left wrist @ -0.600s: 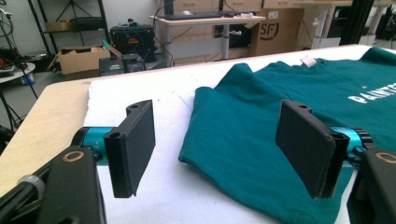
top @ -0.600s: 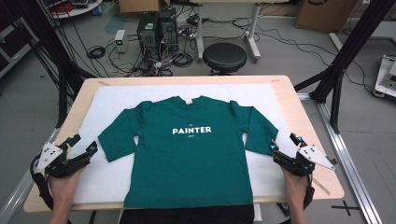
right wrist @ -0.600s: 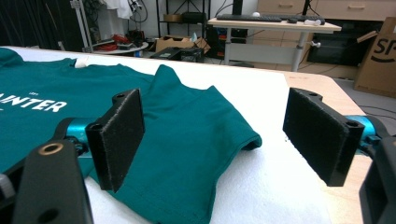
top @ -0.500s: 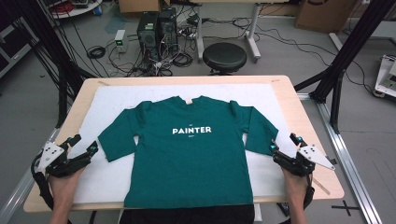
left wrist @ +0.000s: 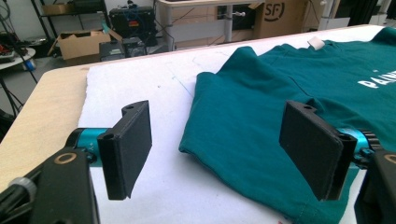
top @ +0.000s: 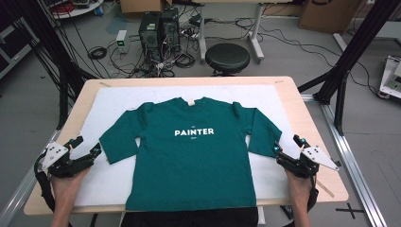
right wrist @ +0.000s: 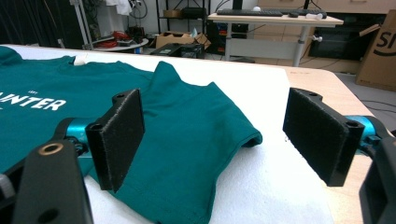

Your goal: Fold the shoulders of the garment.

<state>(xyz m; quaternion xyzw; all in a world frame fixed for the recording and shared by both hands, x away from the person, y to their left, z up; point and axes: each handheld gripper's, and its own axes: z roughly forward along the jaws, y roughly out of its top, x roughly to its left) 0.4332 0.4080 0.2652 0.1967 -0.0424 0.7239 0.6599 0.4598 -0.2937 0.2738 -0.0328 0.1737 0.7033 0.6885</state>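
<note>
White mat (top: 118,101): green shirt (top: 194,161) unmoved; both grippers unchanged, open.

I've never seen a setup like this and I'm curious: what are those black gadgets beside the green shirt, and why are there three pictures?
No robot arm is at work here. A person holds a hand tool with a two-jawed claw in each hand: the left claw and the right claw. One picture comes from a fixed camera above the table, looking forward and down. The other two come from small cameras riding on each claw, looking out between its two black jaws. On the table lies a white mat, and spread flat on it is a green long-sleeved shirt printed with the word PAINTER. Each claw stands open near a sleeve end: the left by the left sleeve, the right by the right sleeve. Nothing is held.
</note>
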